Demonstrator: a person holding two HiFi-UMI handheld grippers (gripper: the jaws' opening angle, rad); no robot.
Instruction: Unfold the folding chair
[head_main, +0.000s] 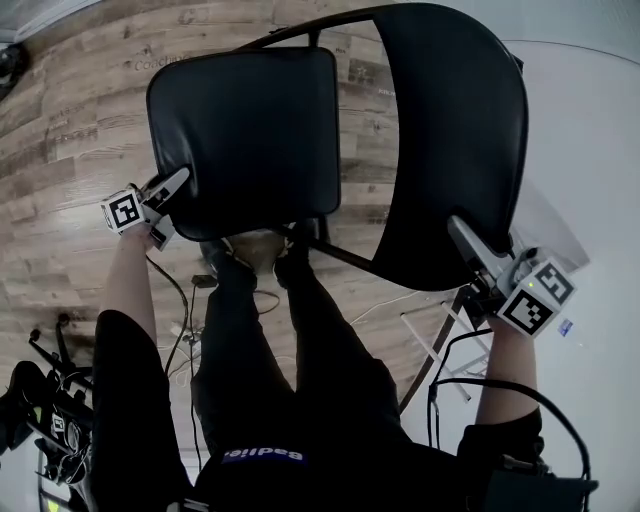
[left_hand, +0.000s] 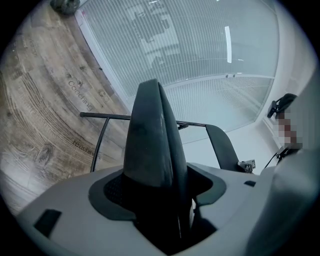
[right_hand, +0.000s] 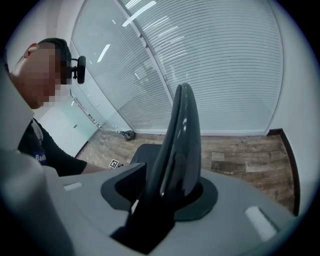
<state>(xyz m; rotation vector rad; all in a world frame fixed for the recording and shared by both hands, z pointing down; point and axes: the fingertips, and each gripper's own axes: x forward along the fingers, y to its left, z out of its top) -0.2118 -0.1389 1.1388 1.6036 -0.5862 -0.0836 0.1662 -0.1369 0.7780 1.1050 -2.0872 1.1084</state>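
Bright, cool, even light fills every view; a lamp reflection (left_hand: 228, 45) glares on the ribbed glass wall (left_hand: 200, 70) at 1 o'clock in the left gripper view. The black folding chair (head_main: 250, 120) reads nearly as silhouette. Both gripper views bulge, blacken at the corners, and blur up close.

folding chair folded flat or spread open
Partly spread: in the head view the seat stands well clear of the backrest; whether fully open, cannot tell.
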